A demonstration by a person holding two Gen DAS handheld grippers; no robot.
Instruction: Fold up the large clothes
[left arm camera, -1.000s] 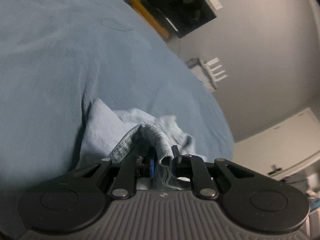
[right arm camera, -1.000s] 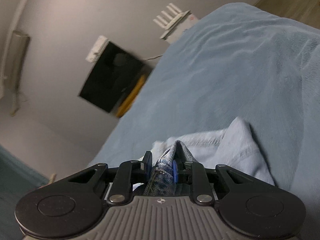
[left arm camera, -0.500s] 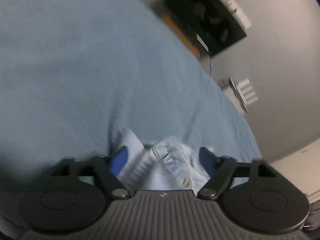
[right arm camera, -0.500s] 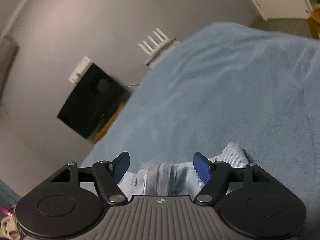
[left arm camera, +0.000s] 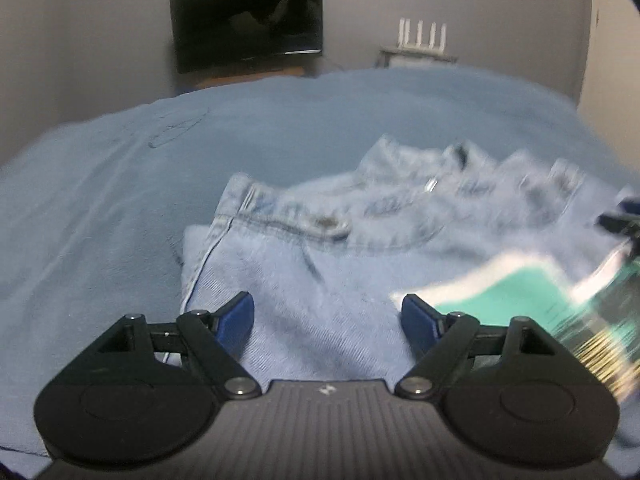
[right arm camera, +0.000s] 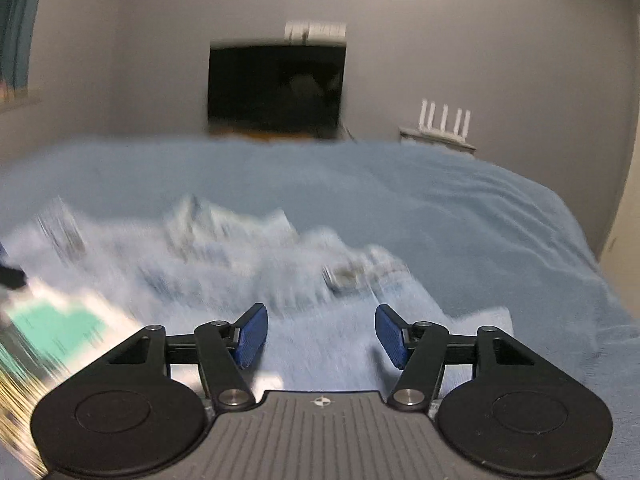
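Observation:
Light blue jeans point(left arm camera: 320, 264) lie folded on the blue bedspread point(left arm camera: 100, 208), waistband toward the far side; they also show, blurred, in the right wrist view point(right arm camera: 248, 264). My left gripper point(left arm camera: 328, 316) is open and empty, just above the near part of the jeans. My right gripper point(right arm camera: 320, 332) is open and empty, above the jeans' right part. The right gripper's body, with a teal and white marker, shows blurred at the right of the left wrist view point(left arm camera: 560, 296).
The bedspread point(right arm camera: 480, 208) stretches to a grey wall. A black screen point(left arm camera: 246, 20) hangs on it, with a white router point(left arm camera: 420, 38) on a small shelf to its right. The bed's edge drops at the right point(right arm camera: 600, 264).
Both grippers let go of the jeans' waistband and opened. They pulled back and levelled out, so the folded jeans now lie flat on the bed in front of them.

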